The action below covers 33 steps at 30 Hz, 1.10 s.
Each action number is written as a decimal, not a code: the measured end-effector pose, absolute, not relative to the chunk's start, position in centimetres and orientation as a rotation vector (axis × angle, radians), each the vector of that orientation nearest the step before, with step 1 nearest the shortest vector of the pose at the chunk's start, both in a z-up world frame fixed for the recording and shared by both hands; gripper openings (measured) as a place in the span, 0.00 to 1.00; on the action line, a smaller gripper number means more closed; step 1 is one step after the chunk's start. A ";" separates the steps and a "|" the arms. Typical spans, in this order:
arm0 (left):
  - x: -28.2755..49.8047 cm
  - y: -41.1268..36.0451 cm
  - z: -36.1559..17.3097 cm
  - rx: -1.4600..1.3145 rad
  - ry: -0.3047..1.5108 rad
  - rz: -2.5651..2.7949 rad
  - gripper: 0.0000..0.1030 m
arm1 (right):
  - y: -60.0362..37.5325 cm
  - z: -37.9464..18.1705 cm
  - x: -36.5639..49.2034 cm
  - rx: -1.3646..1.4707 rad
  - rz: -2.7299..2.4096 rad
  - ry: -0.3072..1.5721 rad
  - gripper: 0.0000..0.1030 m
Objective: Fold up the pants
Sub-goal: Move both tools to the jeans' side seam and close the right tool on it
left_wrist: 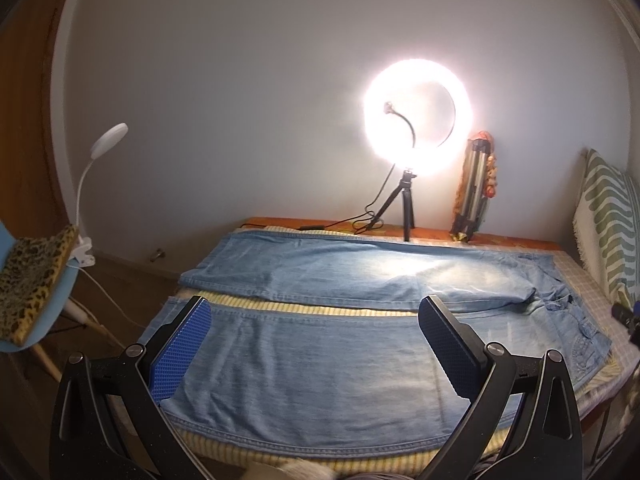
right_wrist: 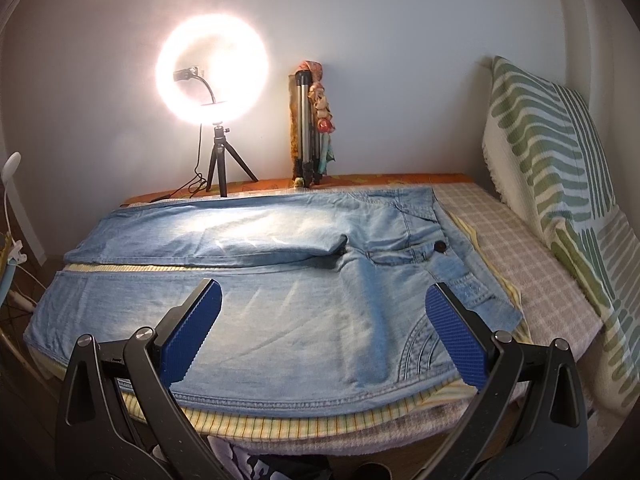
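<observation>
pants (right_wrist: 248, 280) flat | long axis left-right | waistband right, hems left

A home bedroom: a bed (right_wrist: 520, 240) with a patterned pillow (right_wrist: 552, 168) at right, ring light (right_wrist: 212, 76) by the far wall.

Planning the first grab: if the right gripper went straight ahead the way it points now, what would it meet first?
Most likely the jeans: the open right gripper points down over the near leg, close to the hip. Depth is uncertain, but nothing else shows between the fingers.
</observation>
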<state>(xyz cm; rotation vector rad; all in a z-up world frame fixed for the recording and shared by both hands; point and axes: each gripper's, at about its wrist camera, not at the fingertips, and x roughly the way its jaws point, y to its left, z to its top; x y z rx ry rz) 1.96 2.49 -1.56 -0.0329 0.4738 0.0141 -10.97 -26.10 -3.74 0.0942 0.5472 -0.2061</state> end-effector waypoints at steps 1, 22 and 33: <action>2.3 2.8 -1.7 -0.036 0.479 0.014 1.00 | -26.3 -3.4 -10.5 0.102 -0.195 0.548 1.00; 10.7 7.6 -2.7 0.060 0.585 -0.005 0.87 | -26.4 1.4 3.5 -0.091 0.010 0.562 1.00; 19.5 9.6 -4.5 -0.011 0.676 0.000 0.80 | -24.2 0.3 16.3 -0.196 0.229 0.660 1.00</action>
